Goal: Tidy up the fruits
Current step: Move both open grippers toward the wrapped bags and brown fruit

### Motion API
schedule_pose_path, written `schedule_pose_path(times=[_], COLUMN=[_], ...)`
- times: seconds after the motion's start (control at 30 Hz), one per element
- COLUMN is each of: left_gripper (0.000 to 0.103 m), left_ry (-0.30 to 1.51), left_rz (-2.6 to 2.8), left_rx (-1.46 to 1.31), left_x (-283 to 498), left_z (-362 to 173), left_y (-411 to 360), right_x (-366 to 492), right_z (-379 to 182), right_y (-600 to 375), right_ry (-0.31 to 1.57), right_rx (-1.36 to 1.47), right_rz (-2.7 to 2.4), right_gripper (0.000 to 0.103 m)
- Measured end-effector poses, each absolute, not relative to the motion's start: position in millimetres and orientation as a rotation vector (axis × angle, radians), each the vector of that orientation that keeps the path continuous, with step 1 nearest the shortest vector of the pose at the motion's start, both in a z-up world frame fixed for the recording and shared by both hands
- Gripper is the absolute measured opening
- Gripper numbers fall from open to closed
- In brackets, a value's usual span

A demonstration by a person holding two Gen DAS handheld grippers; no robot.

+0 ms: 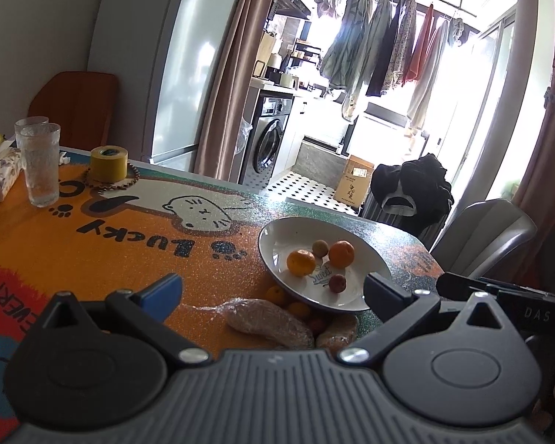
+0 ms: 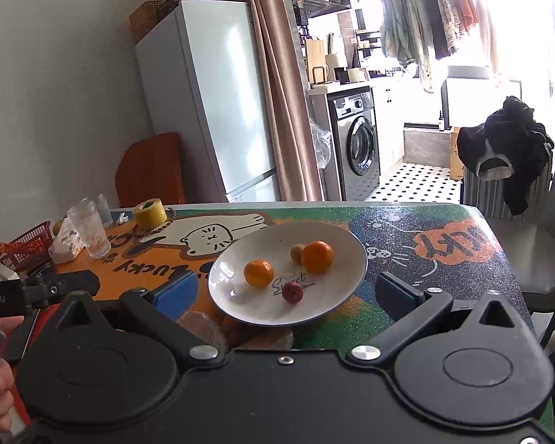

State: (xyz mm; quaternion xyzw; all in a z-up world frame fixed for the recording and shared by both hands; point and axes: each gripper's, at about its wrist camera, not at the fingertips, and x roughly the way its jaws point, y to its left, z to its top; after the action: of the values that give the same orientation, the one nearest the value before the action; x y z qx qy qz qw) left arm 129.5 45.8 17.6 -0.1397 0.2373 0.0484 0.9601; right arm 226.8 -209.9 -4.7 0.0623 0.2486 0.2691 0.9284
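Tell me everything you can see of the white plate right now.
The shallow round white plate looks ceramic, glossy, with a darker rim and "Sweet" lettering at its centre. It sits tilted, its near edge propped on plastic-wrapped food and loose fruit on the printed tablecloth. In it lie two oranges, a red lychee-like fruit and a pale brownish one touching the farther orange. Neither claw touches it.

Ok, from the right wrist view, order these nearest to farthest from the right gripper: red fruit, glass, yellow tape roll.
1. red fruit, on the plate just ahead of the right gripper.
2. glass, far left on the table.
3. yellow tape roll, behind the glass, near the table's back edge.
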Motion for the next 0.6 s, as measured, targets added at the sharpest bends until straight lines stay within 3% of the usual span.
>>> schedule_pose_path(times=[0.6], left_gripper=[0.102], left_ry=[0.504], left_rz=[0.107], left_rx=[-0.242], left_x=[89.3], left_z=[1.2], left_y=[40.0], right_x=[179.5], right_z=[-13.7], right_y=[-218.9], right_ry=[0.562], right_rx=[0.157], right_rz=[0.578], right_gripper=[0.1])
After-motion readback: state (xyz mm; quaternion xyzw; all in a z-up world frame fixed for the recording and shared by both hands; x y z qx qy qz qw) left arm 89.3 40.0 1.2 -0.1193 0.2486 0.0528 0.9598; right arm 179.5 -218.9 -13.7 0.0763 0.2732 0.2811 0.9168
